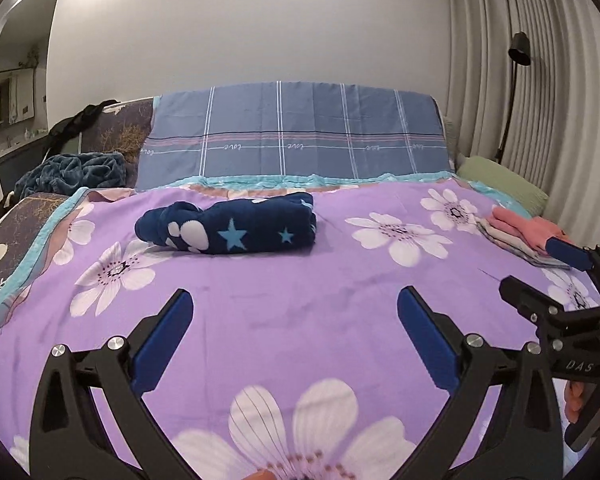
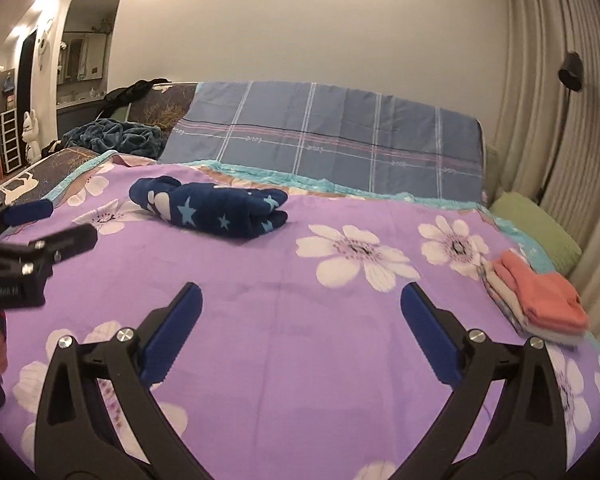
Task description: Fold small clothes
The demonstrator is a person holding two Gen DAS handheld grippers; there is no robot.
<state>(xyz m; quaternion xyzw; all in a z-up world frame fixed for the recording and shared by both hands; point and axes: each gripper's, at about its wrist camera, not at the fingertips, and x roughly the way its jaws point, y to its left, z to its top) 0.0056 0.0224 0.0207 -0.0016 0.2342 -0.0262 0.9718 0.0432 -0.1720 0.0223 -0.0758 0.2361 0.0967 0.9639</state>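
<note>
Both two-finger grippers hover over the purple floral bedspread [image 1: 300, 300], between garments. The left gripper [image 1: 294, 312], with black arms and blue pads, stands at full spread with nothing between its jaws; the right gripper [image 2: 300, 308] is equally wide and equally empty. In the left wrist view the right gripper also appears at the right edge, just in front of the stack.

Step in hand, as judged: one item seems finished, and the hands are free to fetch the next. A stack of small folded clothes [image 2: 540, 304], salmon-pink on top with pale layers beneath, lies near the right edge of the bed, beside a green cushion [image 2: 536, 224].

The remaining piece is a navy fleece garment with light-blue stars and white paw prints [image 1: 228, 226]. It lies toward the far side of the bedspread, well apart from both grippers, bunched into a thick roll with its left end crumpled.

The next move likely calls for reaching forward, pinching two edges of this garment and spreading it flat. Its plush bulk may resist a crisp crease.
</note>
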